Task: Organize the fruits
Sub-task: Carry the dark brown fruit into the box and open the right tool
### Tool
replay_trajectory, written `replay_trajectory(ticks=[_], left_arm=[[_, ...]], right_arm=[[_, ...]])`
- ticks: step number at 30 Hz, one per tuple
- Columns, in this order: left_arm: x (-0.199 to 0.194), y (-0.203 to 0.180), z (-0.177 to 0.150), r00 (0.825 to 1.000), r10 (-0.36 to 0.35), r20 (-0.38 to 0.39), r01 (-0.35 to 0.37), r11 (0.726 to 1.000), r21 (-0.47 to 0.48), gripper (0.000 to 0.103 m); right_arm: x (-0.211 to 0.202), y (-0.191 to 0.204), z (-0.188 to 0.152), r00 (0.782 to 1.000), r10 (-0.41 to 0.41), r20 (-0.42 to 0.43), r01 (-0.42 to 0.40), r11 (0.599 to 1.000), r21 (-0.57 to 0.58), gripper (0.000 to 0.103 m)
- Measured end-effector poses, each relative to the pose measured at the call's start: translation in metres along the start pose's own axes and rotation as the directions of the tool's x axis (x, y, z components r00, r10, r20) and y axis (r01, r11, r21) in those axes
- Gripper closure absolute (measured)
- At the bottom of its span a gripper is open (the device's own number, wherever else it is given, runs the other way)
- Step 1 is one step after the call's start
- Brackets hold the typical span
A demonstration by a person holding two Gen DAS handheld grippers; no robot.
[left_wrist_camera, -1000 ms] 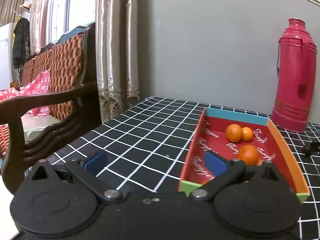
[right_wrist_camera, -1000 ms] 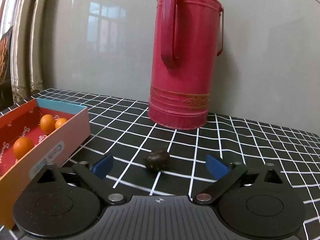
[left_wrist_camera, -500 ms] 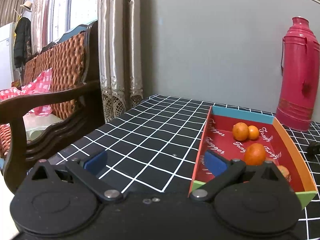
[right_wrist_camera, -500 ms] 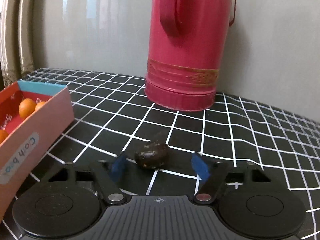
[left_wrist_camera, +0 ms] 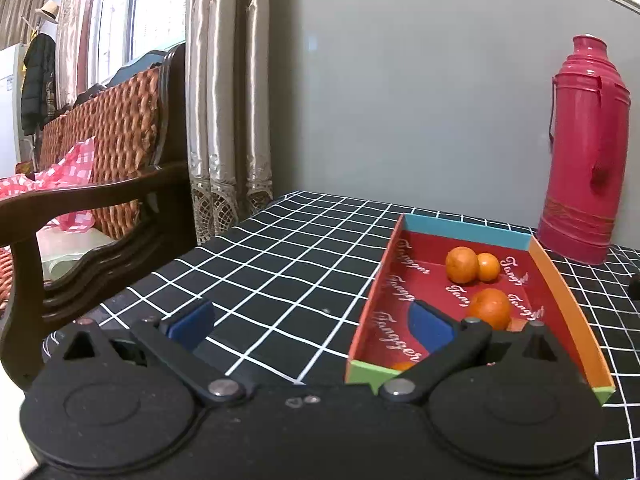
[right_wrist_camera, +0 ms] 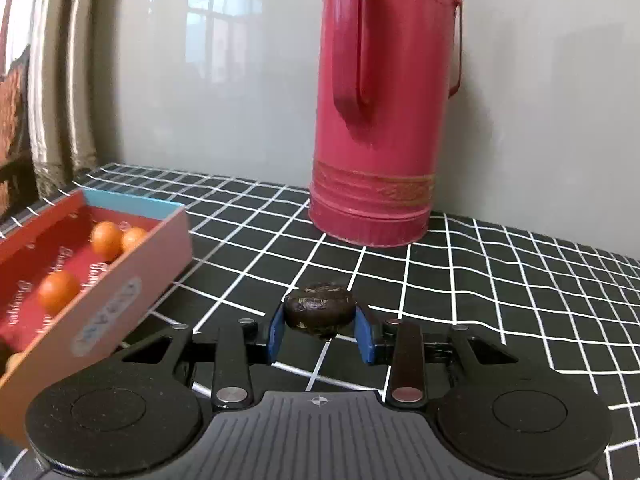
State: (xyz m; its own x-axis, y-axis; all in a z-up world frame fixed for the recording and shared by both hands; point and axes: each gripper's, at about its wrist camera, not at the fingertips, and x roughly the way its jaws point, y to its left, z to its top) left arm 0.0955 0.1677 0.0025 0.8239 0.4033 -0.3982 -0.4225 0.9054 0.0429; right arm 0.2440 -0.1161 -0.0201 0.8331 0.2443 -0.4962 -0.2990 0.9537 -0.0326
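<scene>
Between our right hand-held gripper [right_wrist_camera: 320, 338] pads, closing, sits a dark wrinkled fruit [right_wrist_camera: 319, 310], pinched sideways above the table [right_wrist_camera: 500, 280] for carrying. Left hand-held gripper [left_wrist_camera: 312, 322] hangs wide open, empty. Beyond, oranges [left_wrist_camera: 462, 265] lie in the box [left_wrist_camera: 554, 276], likely its destination.
</scene>
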Motion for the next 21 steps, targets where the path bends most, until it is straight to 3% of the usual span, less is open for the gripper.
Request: replay_trajectory(ticks=[8, 14, 21], left_arm=[[-0.006, 0.003, -0.006, 1.000, 0.014, -0.001, -0.014, 1.000, 0.005, 0.006], [-0.011, 0.013, -0.010, 1.000, 0.029, 0.004, -0.029, 1.000, 0.005, 0.006], [-0.012, 0.025, -0.010, 0.999, 0.033, 0.013, -0.033, 0.999, -0.002, 0.006]], right_arm=[[-0.047, 0.017, -0.006, 0.997, 0.056, 0.062, -0.058, 0.998, 0.026, 0.066], [-0.061, 0.069, -0.003, 0.978, 0.180, 0.109, -0.178, 0.984, -0.033, 0.066], [-0.053, 0.134, -0.001, 0.951, 0.297, 0.090, -0.290, 0.953, -0.083, 0.066]])
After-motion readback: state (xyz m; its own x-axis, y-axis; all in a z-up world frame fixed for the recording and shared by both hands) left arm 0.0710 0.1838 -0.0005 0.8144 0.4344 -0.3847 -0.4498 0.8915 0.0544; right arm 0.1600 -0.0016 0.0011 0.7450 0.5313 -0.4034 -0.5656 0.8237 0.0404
